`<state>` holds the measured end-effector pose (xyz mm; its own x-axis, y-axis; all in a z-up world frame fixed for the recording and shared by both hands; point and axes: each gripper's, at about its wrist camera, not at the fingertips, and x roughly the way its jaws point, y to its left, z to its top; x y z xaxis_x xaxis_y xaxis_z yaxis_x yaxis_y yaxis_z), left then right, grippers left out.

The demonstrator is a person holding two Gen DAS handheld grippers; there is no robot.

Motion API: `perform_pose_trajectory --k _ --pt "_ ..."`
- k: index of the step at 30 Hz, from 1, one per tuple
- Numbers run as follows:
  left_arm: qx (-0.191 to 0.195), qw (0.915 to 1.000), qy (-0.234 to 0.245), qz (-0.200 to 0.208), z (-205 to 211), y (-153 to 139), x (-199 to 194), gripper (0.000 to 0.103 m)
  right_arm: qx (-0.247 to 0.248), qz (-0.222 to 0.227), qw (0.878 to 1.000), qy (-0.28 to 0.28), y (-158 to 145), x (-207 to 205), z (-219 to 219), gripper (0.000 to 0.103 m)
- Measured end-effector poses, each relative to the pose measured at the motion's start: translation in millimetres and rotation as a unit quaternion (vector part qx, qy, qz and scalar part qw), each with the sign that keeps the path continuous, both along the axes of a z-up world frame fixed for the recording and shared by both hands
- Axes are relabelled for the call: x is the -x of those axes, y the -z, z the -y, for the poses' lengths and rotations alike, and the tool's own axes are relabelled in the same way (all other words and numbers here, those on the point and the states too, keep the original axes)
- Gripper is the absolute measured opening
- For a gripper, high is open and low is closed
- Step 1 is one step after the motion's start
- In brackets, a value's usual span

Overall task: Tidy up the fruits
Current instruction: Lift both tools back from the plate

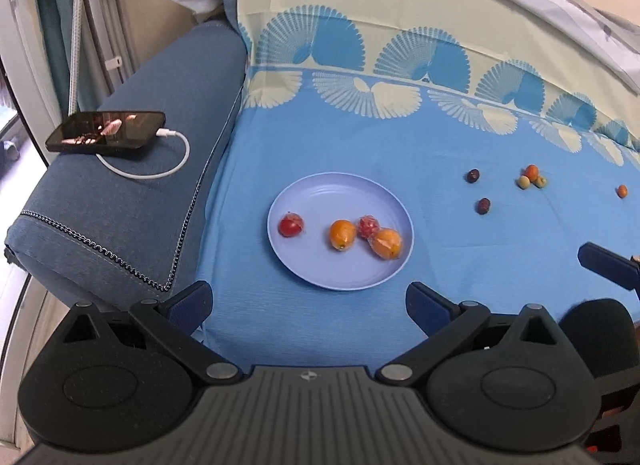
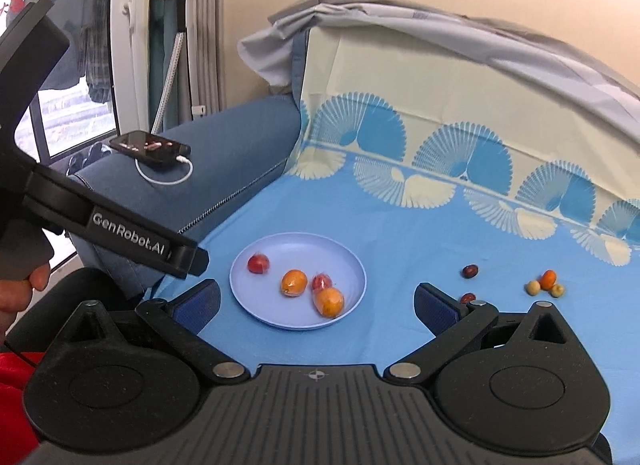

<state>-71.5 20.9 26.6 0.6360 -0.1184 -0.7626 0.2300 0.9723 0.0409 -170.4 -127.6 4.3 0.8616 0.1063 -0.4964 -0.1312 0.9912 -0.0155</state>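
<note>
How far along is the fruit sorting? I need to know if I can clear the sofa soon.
Four fruits lie on the plate. Neither the left gripper nor the right gripper holds anything; both are open. Still on the blue cloth: two dark fruits, a small cluster and a lone orange fruit.

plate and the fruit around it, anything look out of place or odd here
Four fruits sit on the plate, but several small ones lie loose on the blue cloth to its right: two dark ones, a little cluster and a lone orange one. Nothing looks spilled or damaged.
</note>
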Motion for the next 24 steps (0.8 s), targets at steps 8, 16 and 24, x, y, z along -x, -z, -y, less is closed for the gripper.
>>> perform_pose_trajectory --k 8,16,24 --pt "-0.007 0.9998 0.008 0.020 4.3 -8.3 14.9 0.103 -0.002 0.017 1.000 0.004 -3.0 9.8 0.1 0.102" --pt "-0.015 0.9997 0.007 0.020 7.7 -9.3 18.2 0.103 -0.009 0.019 1.000 0.006 -2.3 12.0 4.8 0.102" --pt "-0.025 0.9996 0.005 0.013 10.6 -5.4 15.4 0.103 -0.021 0.012 1.000 0.005 1.3 9.0 7.2 0.102"
